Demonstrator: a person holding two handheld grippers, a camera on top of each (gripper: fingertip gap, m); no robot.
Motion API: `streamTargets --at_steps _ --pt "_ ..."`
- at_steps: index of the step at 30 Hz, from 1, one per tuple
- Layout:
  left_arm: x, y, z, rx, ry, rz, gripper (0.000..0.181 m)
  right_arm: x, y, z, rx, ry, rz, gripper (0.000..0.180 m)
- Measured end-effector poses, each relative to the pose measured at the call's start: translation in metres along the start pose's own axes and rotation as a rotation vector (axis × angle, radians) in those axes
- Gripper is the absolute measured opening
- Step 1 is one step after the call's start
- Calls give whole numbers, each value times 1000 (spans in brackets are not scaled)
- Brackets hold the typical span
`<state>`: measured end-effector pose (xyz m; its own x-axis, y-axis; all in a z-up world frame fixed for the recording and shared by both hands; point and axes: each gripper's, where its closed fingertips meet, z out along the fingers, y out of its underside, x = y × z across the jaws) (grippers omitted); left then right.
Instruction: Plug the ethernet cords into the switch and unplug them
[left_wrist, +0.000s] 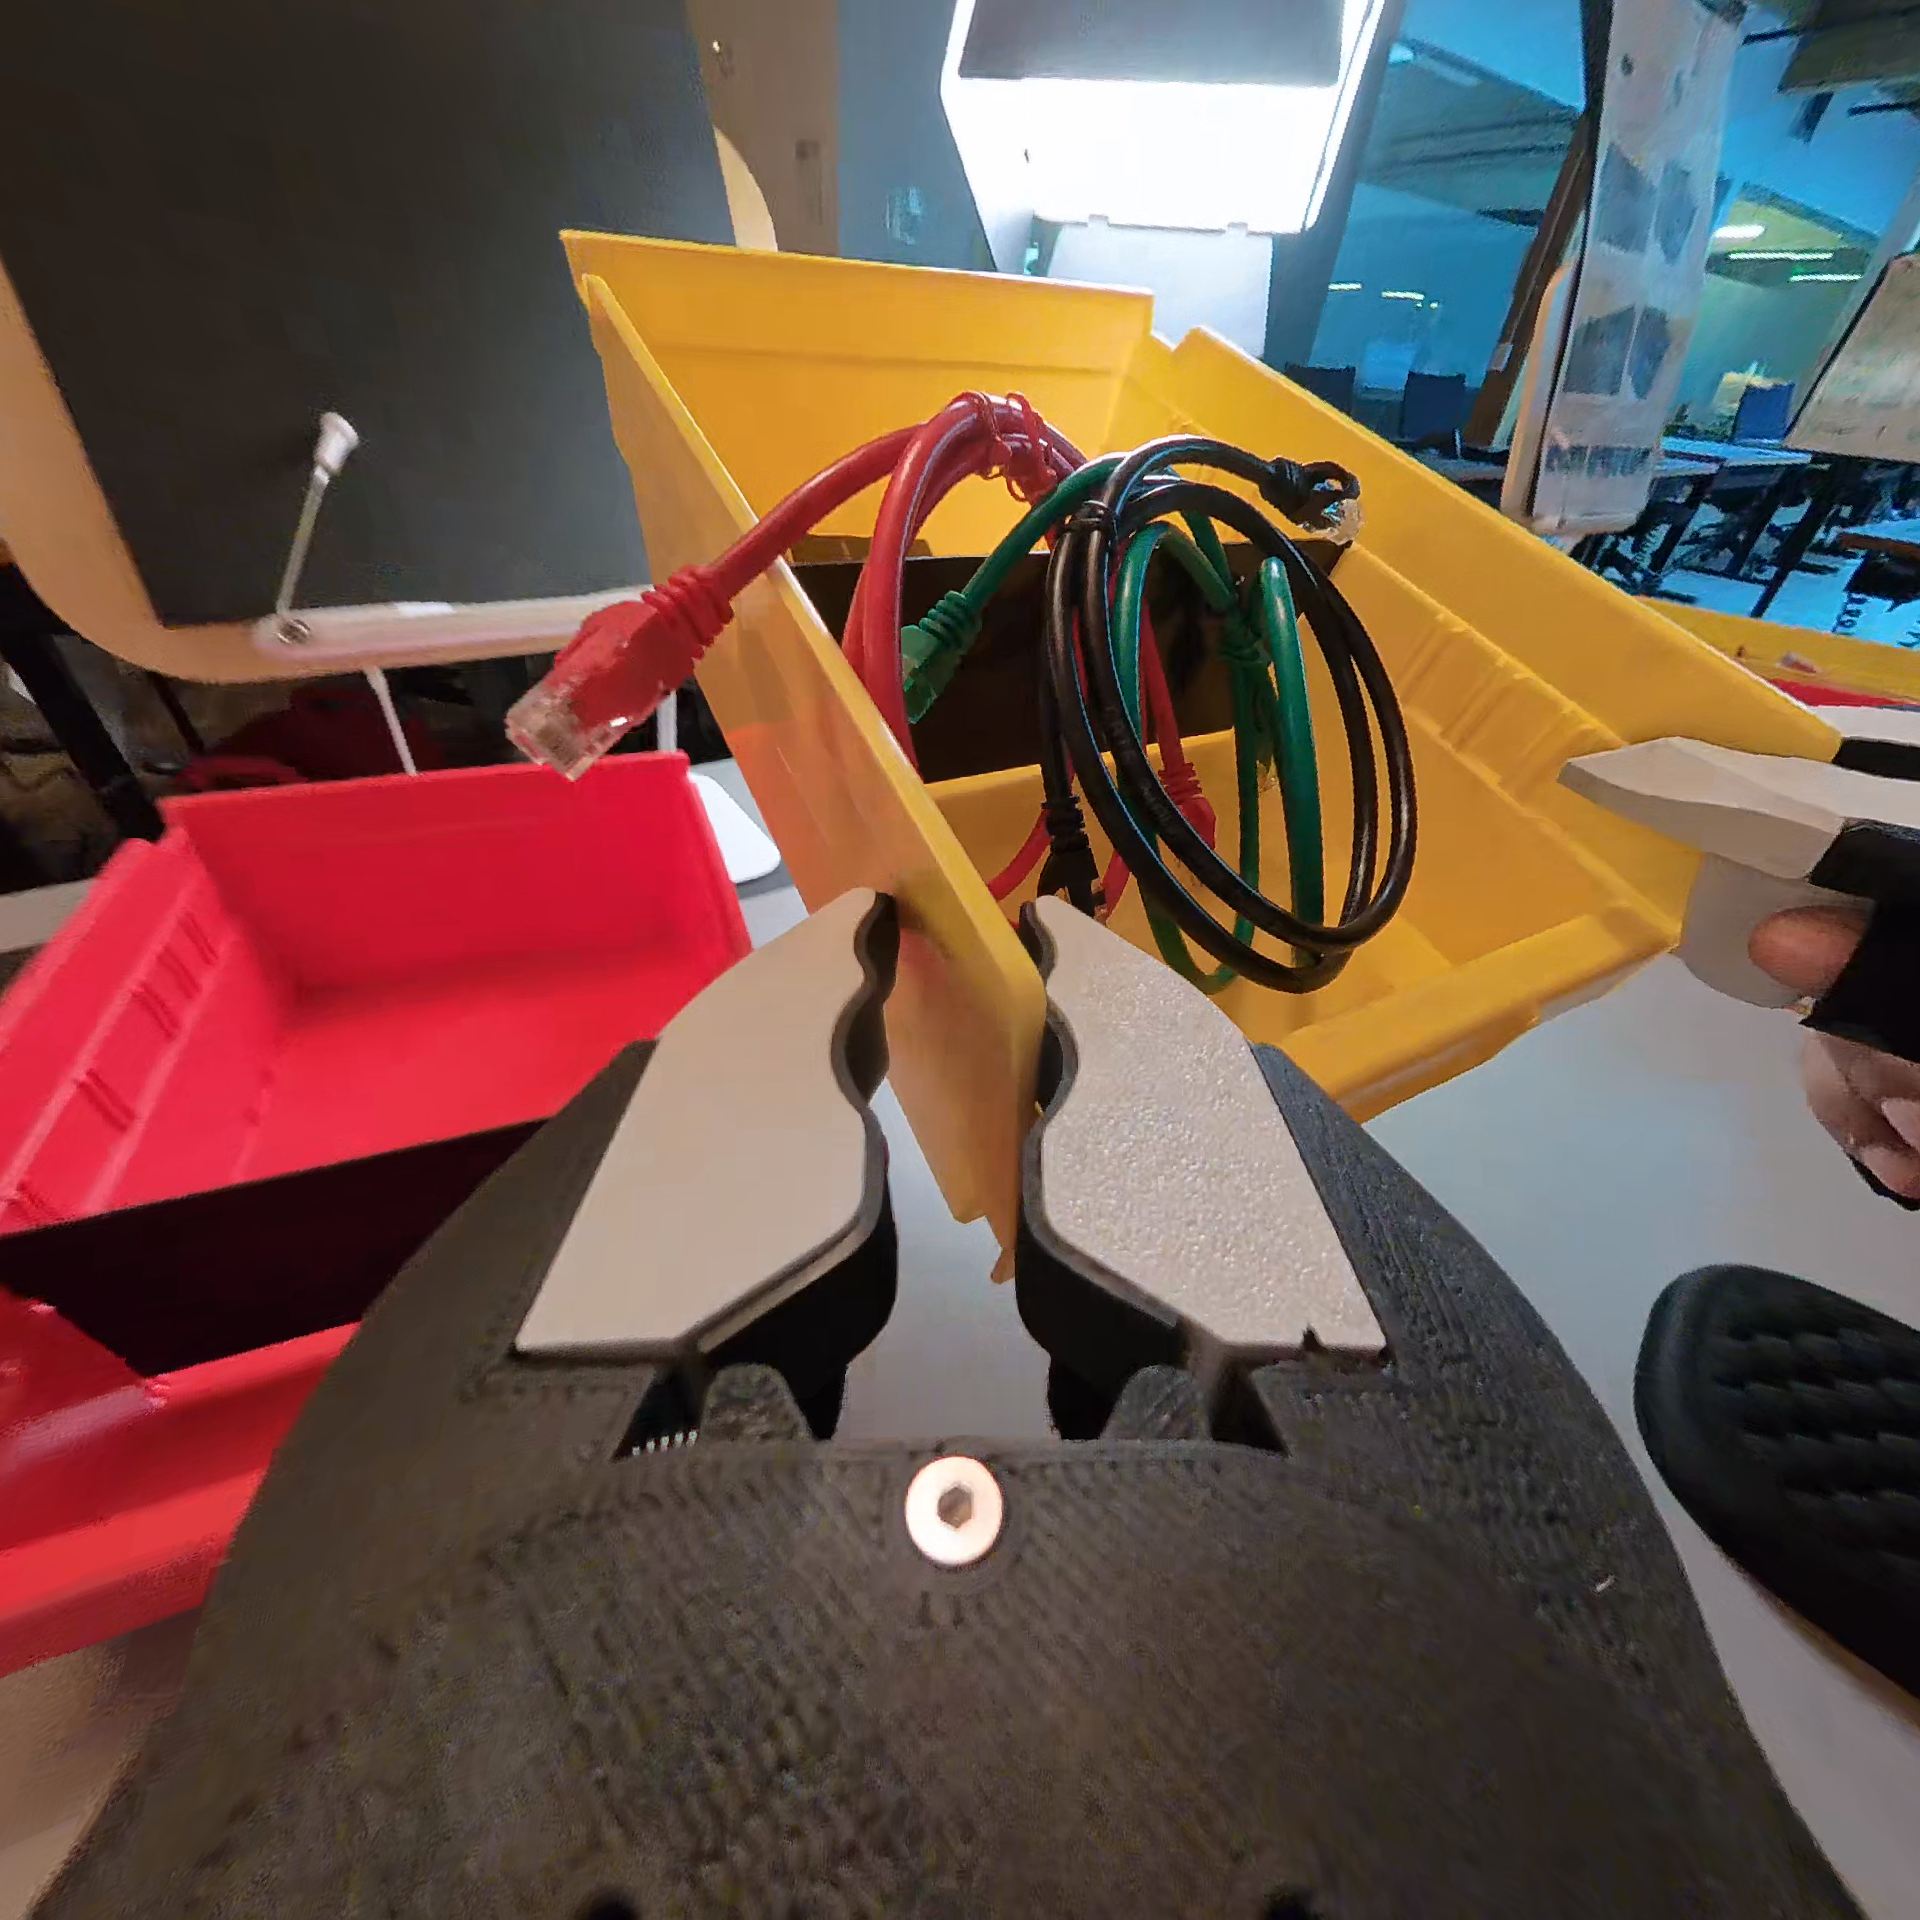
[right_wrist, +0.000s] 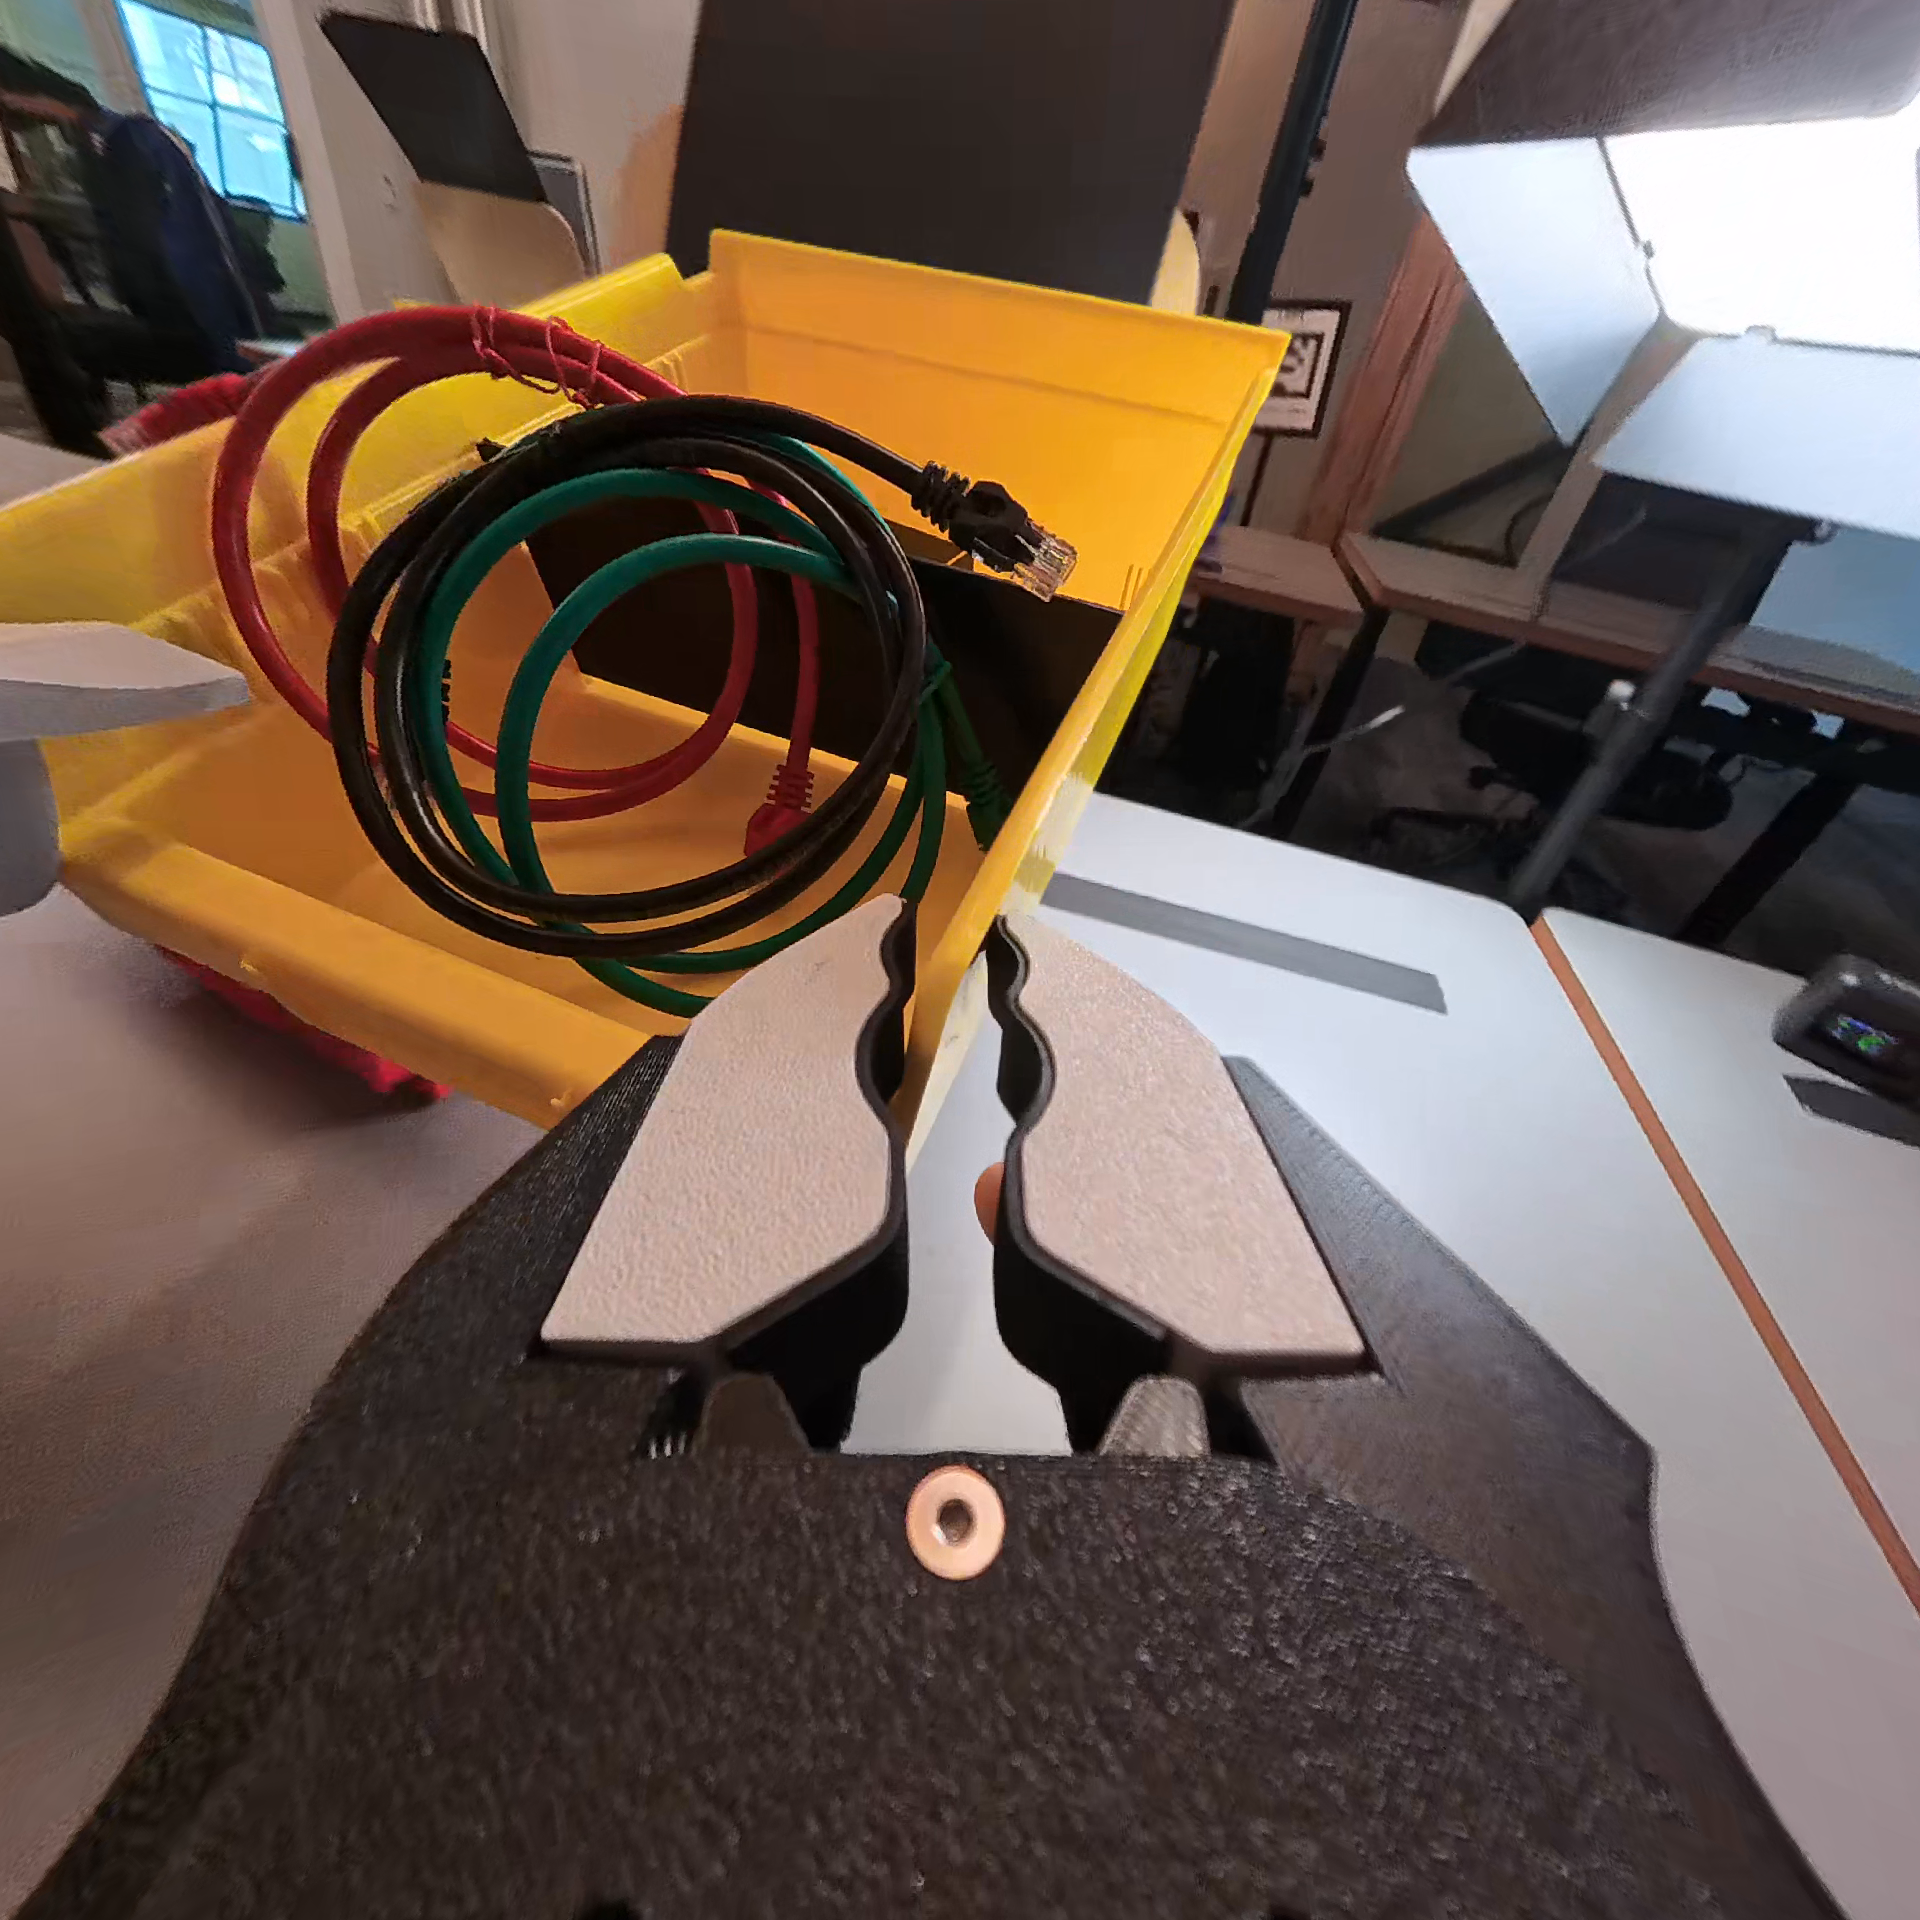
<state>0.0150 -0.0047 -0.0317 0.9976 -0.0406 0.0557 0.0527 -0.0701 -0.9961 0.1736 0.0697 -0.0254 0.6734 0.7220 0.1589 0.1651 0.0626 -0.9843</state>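
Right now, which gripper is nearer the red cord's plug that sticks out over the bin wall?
Left. The left gripper clamps the yellow bin wall that the red plug hangs over. The right gripper clamps the opposite wall, across the coils.

My left claw is clamped on one side wall of the yellow bin, my right claw on the opposite wall, so both walls block me sideways. The bin's open mouth is crowded by coiled red, green and black ethernet cords. A red bin stands close on my left. The white table to my right lies bare up to a small dark device.
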Motion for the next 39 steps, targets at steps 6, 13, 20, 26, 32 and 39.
streamTargets --at_steps 6,13,20,26,32,39 --pt "-39 -32 -25 34 -61 33 22 -36 -38 22 63 -70 -1 13" --pt "-99 -50 -73 53 -179 51 21 -104 -67 51 112 -183 1 14" --pt "-161 -49 -139 48 -305 72 21 -191 -85 74 143 -338 -11 15" --pt "-207 -35 -197 16 -417 62 20 -265 -84 89 137 -473 -3 17" --pt "-238 -12 -240 -45 -516 54 20 -322 -63 98 112 -582 40 18" --pt "-264 26 -261 -140 -557 1 18 -364 -18 105 16 -675 65 20"
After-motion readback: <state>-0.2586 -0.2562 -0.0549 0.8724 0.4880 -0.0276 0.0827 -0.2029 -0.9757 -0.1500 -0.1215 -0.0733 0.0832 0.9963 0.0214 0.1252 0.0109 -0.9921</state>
